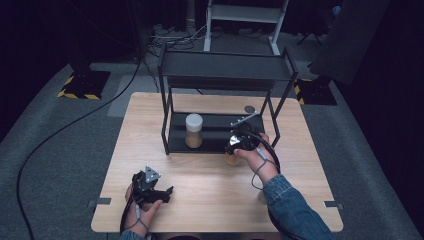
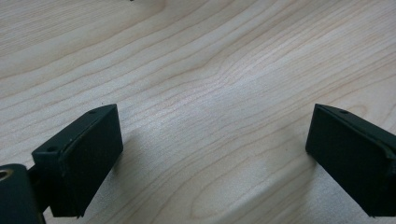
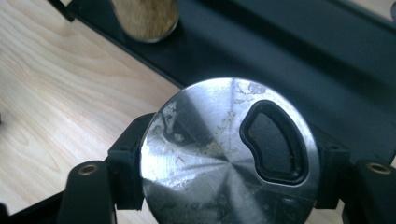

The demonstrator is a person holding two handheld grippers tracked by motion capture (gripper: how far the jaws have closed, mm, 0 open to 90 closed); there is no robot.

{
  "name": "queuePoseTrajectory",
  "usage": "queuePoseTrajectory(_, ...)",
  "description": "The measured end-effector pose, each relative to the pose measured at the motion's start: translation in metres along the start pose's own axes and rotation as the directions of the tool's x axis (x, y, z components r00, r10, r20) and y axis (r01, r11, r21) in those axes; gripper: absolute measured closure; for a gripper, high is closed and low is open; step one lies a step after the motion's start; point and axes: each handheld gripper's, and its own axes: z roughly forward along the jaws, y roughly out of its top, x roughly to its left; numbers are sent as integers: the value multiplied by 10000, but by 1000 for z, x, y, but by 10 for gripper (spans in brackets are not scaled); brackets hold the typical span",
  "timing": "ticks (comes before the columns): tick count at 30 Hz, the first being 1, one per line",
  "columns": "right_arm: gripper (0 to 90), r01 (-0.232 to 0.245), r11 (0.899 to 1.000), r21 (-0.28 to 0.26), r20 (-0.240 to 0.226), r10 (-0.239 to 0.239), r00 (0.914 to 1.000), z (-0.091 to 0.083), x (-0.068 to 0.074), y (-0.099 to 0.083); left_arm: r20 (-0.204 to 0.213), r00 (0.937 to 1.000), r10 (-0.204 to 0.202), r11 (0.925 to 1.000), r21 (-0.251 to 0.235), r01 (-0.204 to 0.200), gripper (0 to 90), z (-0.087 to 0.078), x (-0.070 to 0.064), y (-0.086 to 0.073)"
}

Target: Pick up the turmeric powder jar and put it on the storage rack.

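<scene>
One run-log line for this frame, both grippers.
left gripper: open, over bare table | right gripper: shut on metal-lidded jar, at front edge of rack's lower shelf | white-lidded jar: on that shelf

The high view is looking forward and down from above the counter's [image 1: 210, 175] near edge, taking in the whole counter and the rack [image 1: 225, 75]. The left gripper view is facing bare counter wood at close range. The right gripper view is looking closely down at the rack's lower shelf [image 3: 280, 51], which the high view is also showing.
</scene>
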Motion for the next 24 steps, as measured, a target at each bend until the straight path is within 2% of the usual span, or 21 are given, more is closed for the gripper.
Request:
queuePoseTrajectory(13,313,-2,9999,-132,-9,2,10000,15,-3,36,-67,10000,-62,10000,6,62,35,1,-1,1)
queuePoseTrajectory(24,312,201,9996,-222,104,-198,9997,38,-3,49,-89,9999,-73,10000,0,73,34,1,-1,1)
